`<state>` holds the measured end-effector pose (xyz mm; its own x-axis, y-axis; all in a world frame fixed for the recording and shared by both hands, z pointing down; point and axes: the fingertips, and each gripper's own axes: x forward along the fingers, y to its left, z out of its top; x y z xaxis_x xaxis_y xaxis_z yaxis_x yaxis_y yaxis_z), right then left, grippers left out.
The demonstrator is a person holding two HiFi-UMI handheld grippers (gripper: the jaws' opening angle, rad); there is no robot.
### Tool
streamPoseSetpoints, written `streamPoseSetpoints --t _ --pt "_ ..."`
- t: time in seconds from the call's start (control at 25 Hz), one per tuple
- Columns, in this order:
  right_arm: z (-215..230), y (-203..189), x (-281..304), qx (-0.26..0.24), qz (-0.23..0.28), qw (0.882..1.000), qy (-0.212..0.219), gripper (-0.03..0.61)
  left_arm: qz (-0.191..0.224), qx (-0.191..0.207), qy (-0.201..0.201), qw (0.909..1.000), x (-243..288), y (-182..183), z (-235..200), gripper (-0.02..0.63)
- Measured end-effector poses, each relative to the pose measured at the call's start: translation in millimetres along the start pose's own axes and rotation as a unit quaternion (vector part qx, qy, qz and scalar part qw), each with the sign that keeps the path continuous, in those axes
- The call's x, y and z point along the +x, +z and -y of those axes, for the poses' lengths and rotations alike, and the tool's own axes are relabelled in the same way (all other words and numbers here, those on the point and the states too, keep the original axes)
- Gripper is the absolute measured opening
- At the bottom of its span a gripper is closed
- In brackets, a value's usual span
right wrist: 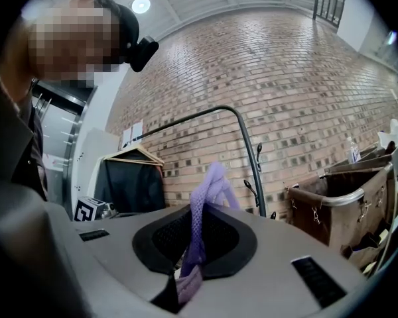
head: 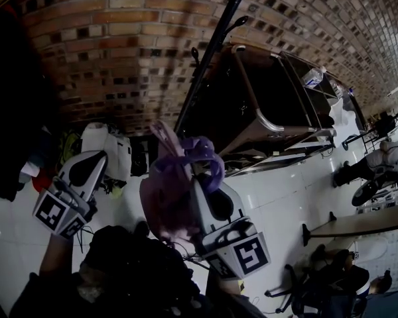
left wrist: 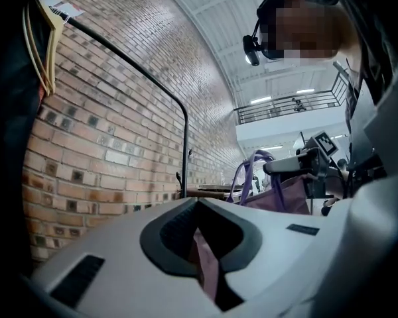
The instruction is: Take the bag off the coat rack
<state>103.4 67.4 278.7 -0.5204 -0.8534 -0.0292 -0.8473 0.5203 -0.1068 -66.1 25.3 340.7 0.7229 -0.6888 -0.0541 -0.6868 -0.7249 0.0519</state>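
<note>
- Two sets of jaws are nearly closed, each on cloth. Your right gripper pinches the purple strap of the bag, and the strap rises in a loop above the jaws.
- Your left gripper clamps a thin pink fabric strip; you cannot tell whether it belongs to the bag.
- You hold the bag, pink with purple handles, in the air against the right gripper, clear of the coat rack.
- Your left gripper sits beside the bag, apart from its body in the head view.
- Beyond both grippers the rack's black pole stands before the brick wall, with a brown canvas cart just right of it.
</note>
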Motion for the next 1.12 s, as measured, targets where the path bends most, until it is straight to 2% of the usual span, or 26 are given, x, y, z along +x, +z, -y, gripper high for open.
streamPoseSetpoints --t 0.28,0.48,0.76,1.12 --pt "-24 18 4 0.001 0.021 1.0 -0.022 0.046 0.006 0.001 -0.015 0.9999 -24 15 -14 0.006" --pt "-42 17 6 0.004 0.023 0.999 -0.036 0.046 0.006 0.0 -0.018 0.9998 -47 17 -24 0.006" --pt "-72 8 14 0.001 0.01 0.999 -0.034 0.046 0.001 -0.011 -0.018 0.9998 -75 11 -34 0.006" --pt "-97 -5 14 0.025 -0.003 0.999 -0.026 0.045 -0.003 -0.017 -0.034 0.9993 -90 10 -32 0.006"
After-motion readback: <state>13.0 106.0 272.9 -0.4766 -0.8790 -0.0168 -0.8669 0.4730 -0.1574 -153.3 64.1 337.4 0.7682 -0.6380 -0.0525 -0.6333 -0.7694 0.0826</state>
